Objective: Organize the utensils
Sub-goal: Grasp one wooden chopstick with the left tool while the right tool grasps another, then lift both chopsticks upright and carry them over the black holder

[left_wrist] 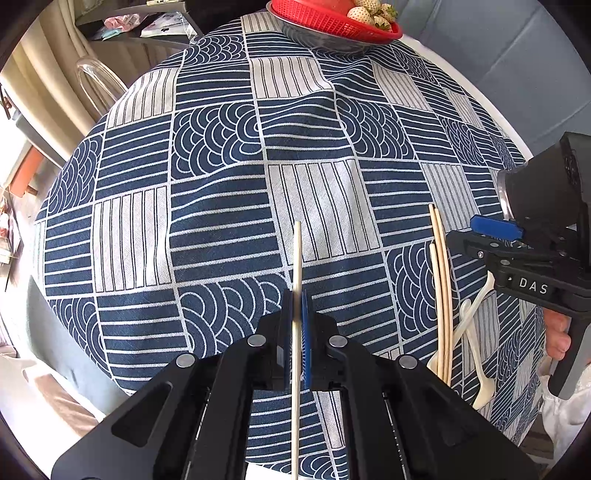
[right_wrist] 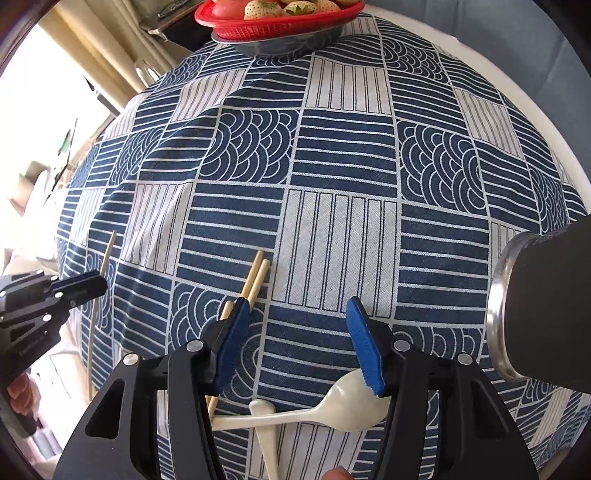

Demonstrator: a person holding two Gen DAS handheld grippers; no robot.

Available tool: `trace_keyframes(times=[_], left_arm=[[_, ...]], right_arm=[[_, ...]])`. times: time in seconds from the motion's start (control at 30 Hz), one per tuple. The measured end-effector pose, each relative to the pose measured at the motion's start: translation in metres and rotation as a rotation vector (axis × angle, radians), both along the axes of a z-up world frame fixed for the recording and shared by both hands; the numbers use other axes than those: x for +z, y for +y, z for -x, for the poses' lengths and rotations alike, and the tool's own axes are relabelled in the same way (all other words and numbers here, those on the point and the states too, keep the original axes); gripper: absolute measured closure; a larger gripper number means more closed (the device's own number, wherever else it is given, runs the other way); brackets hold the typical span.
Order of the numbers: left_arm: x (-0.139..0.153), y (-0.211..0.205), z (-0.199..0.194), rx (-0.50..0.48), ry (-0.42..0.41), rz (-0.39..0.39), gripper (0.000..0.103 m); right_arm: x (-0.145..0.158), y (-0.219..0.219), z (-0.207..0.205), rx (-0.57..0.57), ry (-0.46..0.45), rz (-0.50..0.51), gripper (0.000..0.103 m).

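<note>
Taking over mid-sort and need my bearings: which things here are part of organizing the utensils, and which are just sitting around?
Part of the job:
- single chopstick, clamped in the left gripper
- loose chopsticks on the tablecloth
- two white spoons, under the right gripper, jaws apart
- dark cup, perhaps the holder

Just lying about:
- red basket of strawberries

Left claw (left_wrist: 296, 317) clamped shut, right claw (right_wrist: 293, 343) half-spread (pointing down) — both hand-held

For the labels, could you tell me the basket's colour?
The basket is red; right wrist view shows it best.
</note>
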State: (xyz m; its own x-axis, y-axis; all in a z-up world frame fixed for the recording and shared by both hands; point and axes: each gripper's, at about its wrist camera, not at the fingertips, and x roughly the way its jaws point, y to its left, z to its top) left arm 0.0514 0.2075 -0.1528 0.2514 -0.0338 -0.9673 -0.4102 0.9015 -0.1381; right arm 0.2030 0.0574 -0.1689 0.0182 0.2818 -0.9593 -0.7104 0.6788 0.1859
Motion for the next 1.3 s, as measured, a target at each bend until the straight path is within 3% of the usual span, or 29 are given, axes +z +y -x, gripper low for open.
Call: trace_keyframes(times=[0.23,0.33,0.43,0.47,0.5,0.57,0.83,1.3], left_arm=[[-0.002,-0.004,-0.014,-0.037,-0.019,-0.013,0.098],[-0.003,-0.003,-0.015,-0.040,-0.024,-0.009,0.098],[-0.003,0.001,-0.016,-0.040,-0.034,-0.004,0.098],[-0.003,0.002,-0.017,-0.042,-0.034,-0.008,0.098],[-0.003,0.003,-0.017,-0.046,-0.035,-0.008,0.098],[-0.003,0.003,-0.020,-0.054,-0.040,-0.002,0.098],[0.000,-0.002,-0.028,-0.120,-0.045,-0.012,0.098],[0.037,-0.023,-0.065,-0.265,-0.116,-0.038,0.098]], right_arm=[[-0.001,0.015,0.004,0.034,-0.049,0.058,0.053],[-0.001,0.022,0.014,0.066,-0.121,0.116,0.059],[0.001,0.023,0.014,0.022,-0.093,0.109,0.066],[0.001,0.023,0.015,0.022,-0.096,0.106,0.073],[0.002,0.023,0.017,0.024,-0.097,0.102,0.092],[0.003,0.022,0.017,0.016,-0.088,0.102,0.098],[0.021,-0.013,0.009,-0.072,-0.014,-0.053,0.099],[0.095,-0.059,0.001,-0.185,-0.192,-0.157,0.099]])
